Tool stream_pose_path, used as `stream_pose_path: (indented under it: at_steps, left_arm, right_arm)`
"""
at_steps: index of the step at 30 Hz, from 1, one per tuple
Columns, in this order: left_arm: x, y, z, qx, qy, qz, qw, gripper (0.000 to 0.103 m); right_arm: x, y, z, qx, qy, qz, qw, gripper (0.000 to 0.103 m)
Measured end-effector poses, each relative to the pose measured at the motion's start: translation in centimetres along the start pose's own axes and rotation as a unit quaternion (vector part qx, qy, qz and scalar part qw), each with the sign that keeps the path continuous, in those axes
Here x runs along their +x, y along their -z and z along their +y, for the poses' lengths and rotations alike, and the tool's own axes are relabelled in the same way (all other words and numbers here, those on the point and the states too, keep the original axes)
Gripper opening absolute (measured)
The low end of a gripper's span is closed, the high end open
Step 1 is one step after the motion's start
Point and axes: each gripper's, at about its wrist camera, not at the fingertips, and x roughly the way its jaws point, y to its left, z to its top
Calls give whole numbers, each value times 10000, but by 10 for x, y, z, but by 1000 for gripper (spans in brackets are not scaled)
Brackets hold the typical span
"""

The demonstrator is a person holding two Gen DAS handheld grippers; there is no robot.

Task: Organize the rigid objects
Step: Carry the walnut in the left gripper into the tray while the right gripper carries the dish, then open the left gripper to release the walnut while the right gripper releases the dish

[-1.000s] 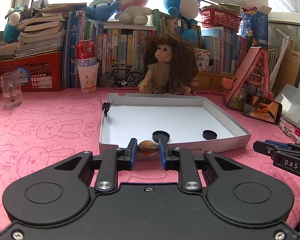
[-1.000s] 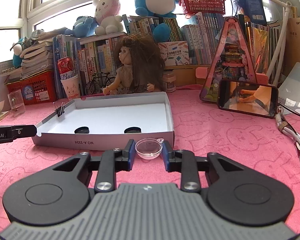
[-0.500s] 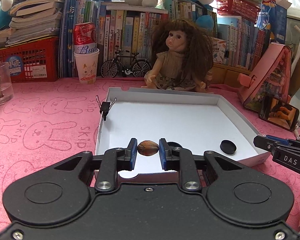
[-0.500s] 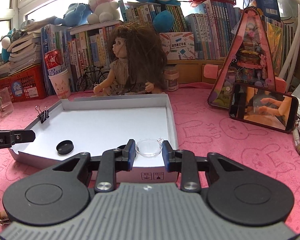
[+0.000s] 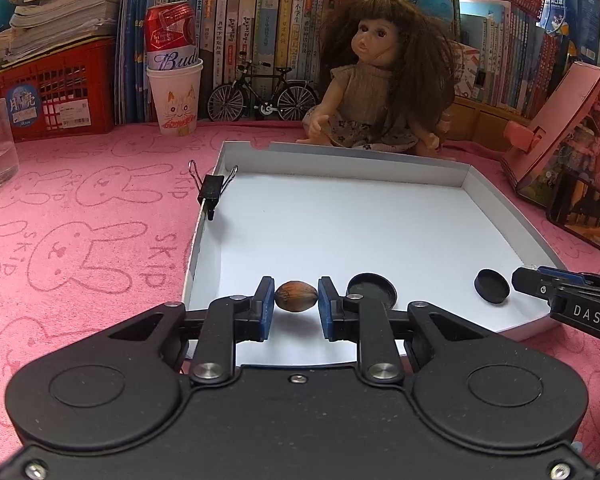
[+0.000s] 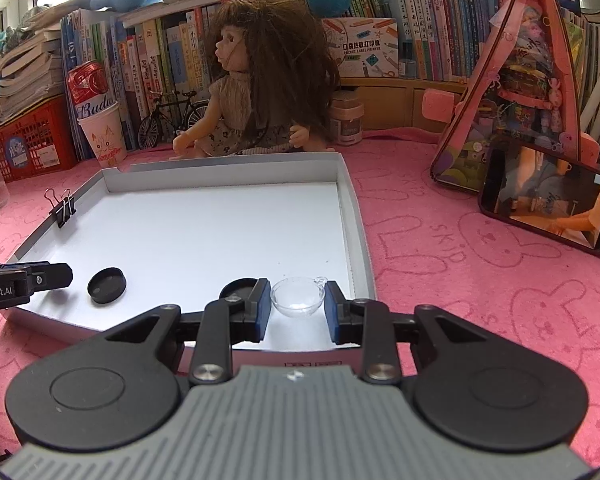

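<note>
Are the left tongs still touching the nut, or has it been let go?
Touching. In the left wrist view both blue pads of the left tongs press against the ends of the nut, which hangs clear above the white tray.

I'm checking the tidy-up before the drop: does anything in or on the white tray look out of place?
Only the black binder clip, clamped on the white tray's left wall, not lying inside like the two black caps.

A brown nut [image 5: 296, 296] and a small clear cup [image 6: 298, 296] hang over the near end of a shallow white tray [image 5: 464, 178]; two black caps [image 6: 107, 285] [image 5: 371, 289] lie inside
</note>
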Motion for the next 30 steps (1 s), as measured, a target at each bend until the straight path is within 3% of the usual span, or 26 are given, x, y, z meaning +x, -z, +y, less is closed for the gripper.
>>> stream_pose_path:
  at_steps: [8, 10, 11, 12, 14, 20, 25, 30]
  left_arm:
    - [8, -2, -5, 41, 45, 154, 9999, 22]
    - [7, -2, -5, 31, 8, 132, 9999, 23]
    - [5, -2, -5, 42, 14, 101, 9999, 27]
    - [2, -2, -5, 48, 38, 50, 10000, 31]
    - [-3, -2, -6, 80, 29, -52, 10000, 48]
    - [-20, -1, -9, 168, 131, -188, 9996, 66]
    - [-37, 5, -12, 263, 239, -335, 9988, 78]
    - [-58, 11, -15, 322, 335, -473, 9978, 80]
  right_arm:
    - [7, -4, 1, 97, -68, 186, 9998, 34]
    - [5, -4, 1, 113, -83, 159, 9998, 38]
    - [4, -5, 1, 114, -82, 127, 9998, 40]
    - [3, -5, 1, 101, -86, 96, 9999, 49]
    - [-1, -5, 2, 51, -96, 15, 9999, 56]
    - [-13, -4, 2, 48, -124, -136, 9998, 69]
    - [-25, 0, 2, 57, -209, -234, 9995, 81]
    - [-42, 5, 3, 32, -338, -381, 9987, 88]
